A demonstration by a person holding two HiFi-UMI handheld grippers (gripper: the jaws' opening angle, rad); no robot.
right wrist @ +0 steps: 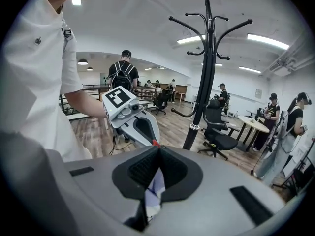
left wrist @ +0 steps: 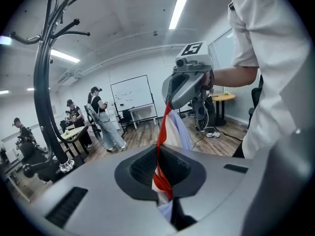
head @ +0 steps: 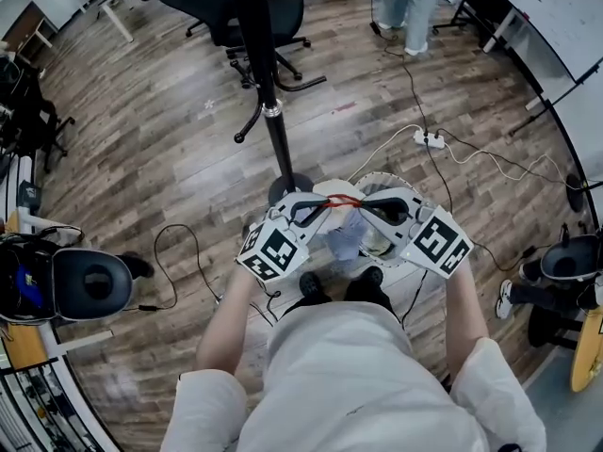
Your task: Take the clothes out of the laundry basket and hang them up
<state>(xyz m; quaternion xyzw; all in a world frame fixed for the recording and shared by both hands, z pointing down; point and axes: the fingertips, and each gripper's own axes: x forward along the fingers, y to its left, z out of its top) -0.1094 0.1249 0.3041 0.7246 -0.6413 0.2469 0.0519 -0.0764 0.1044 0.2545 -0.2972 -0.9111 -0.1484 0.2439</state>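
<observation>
Head view: the left gripper (head: 323, 207) and right gripper (head: 366, 205) are held in front of the person's body, tips pointing toward each other. A garment (head: 344, 235) of pale cloth with a red edge is stretched between the tips and hangs down from them. The white laundry basket (head: 372, 179) stands on the floor directly below and is partly covered by the right gripper. Only this view shows the basket and the base of the coat stand (head: 273, 111), just beyond the grippers.

Left gripper view: the jaws of the left gripper (left wrist: 160, 154) are clamped together on the red edge of the garment (left wrist: 172, 129). The edge runs taut up to the right gripper (left wrist: 187, 85). The hooks of the coat stand (left wrist: 44, 82) rise at the left.

Right gripper view: the jaws of the right gripper (right wrist: 158, 154) are clamped on pale cloth of the garment (right wrist: 155, 191). The left gripper (right wrist: 133, 119) is close ahead. The full crown of the coat stand (right wrist: 209, 58) shows here, with no clothes on its hooks.

Surface and room: the floor (head: 170, 149) is wood plank. A power strip (head: 429, 139) and cables lie beyond the basket. An office chair (head: 236, 12) stands behind the coat stand. The gripper views add a whiteboard (left wrist: 130, 92), strip lights (left wrist: 178, 8) and several people (left wrist: 101, 117) standing near tables.
</observation>
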